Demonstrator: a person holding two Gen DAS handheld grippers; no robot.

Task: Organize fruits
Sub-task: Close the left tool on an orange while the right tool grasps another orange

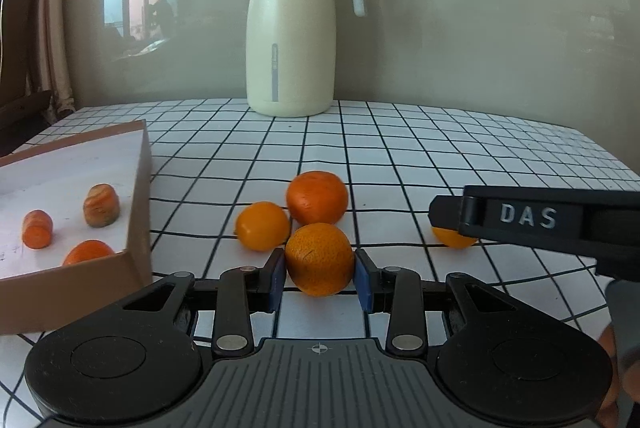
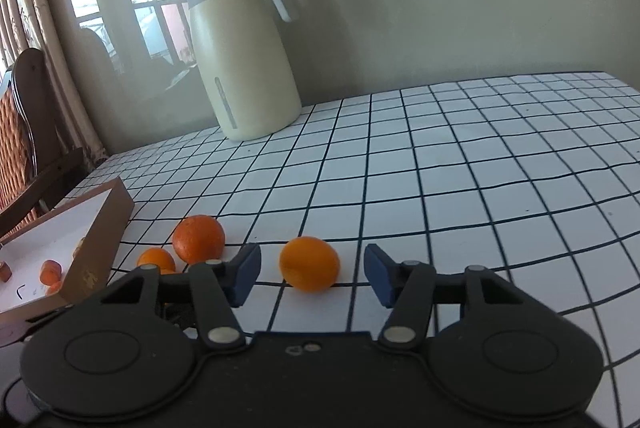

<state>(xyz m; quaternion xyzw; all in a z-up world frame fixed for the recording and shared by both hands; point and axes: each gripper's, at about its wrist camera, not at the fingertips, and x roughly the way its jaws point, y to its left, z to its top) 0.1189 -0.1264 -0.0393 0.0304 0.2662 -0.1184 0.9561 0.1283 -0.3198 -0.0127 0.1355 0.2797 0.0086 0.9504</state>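
My left gripper (image 1: 320,270) is shut on an orange mandarin (image 1: 320,259), its blue pads touching both sides, low over the checked tablecloth (image 1: 400,155). Behind it lie a smaller orange fruit (image 1: 262,226) and a darker mandarin (image 1: 317,196). My right gripper (image 2: 312,274) is open around a small orange fruit (image 2: 309,264) resting on the cloth, pads apart from it; in the left wrist view it enters from the right (image 1: 520,218) over that fruit (image 1: 452,238). A brown box with white inside (image 1: 138,195) at the left holds three orange fruit pieces (image 1: 101,205).
A cream thermos jug (image 1: 291,27) stands at the back of the table by the wall. A wooden chair (image 2: 28,131) and curtain are at the far left. The box also shows in the right wrist view (image 2: 96,240), with the darker mandarin (image 2: 199,239) beside it.
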